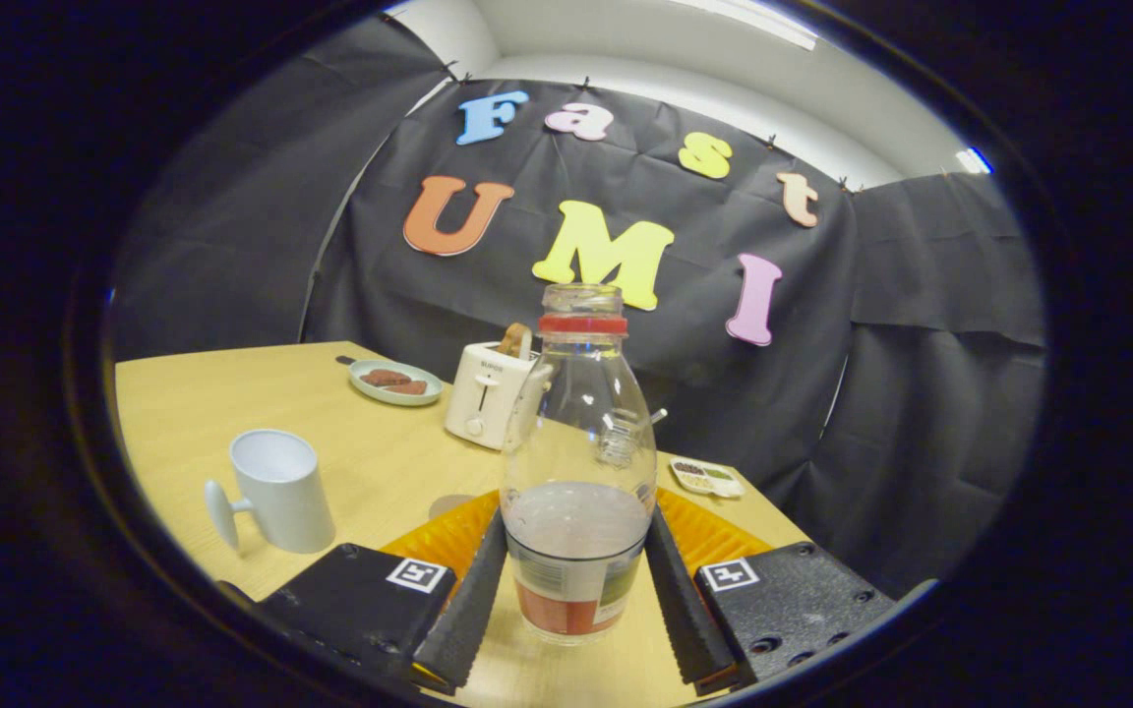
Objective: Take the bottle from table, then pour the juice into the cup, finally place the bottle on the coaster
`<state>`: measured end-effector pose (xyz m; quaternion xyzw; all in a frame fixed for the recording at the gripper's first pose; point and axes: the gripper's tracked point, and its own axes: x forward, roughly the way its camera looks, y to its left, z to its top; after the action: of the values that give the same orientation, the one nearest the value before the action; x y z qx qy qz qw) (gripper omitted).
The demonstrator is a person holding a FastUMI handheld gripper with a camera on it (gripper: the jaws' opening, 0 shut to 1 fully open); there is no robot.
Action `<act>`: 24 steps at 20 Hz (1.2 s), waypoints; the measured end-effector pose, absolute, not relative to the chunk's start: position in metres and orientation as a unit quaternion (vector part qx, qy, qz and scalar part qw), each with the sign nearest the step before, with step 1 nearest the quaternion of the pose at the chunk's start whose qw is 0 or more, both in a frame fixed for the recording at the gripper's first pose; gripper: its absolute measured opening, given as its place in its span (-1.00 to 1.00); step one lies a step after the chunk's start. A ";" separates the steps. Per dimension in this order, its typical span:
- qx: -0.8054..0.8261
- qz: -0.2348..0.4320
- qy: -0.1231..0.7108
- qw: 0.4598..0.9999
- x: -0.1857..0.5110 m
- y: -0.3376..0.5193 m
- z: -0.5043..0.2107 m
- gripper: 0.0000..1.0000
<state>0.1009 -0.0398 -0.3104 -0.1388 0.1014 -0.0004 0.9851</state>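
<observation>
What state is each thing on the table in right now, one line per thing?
Bottle: upright, uncapped, partly filled, between the fingers.
Hand-held gripper: fingers flank the bottle's base; contact unclear.
Cup: upright on the table, looks empty.
Toaster: a slice sticking up from its slot.
Plate: holds brownish food.
</observation>
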 end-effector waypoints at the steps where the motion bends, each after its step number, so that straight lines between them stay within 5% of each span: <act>1: -0.148 -0.002 0.109 0.983 0.100 -0.039 -0.310 0.58; 12: -0.262 -0.007 0.160 0.952 0.094 -0.014 -0.303 0.59; 24: -0.461 -0.006 0.124 0.879 0.095 0.020 -0.284 0.59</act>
<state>0.0955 0.0198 -0.2841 -0.4611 0.1245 -0.0065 0.8786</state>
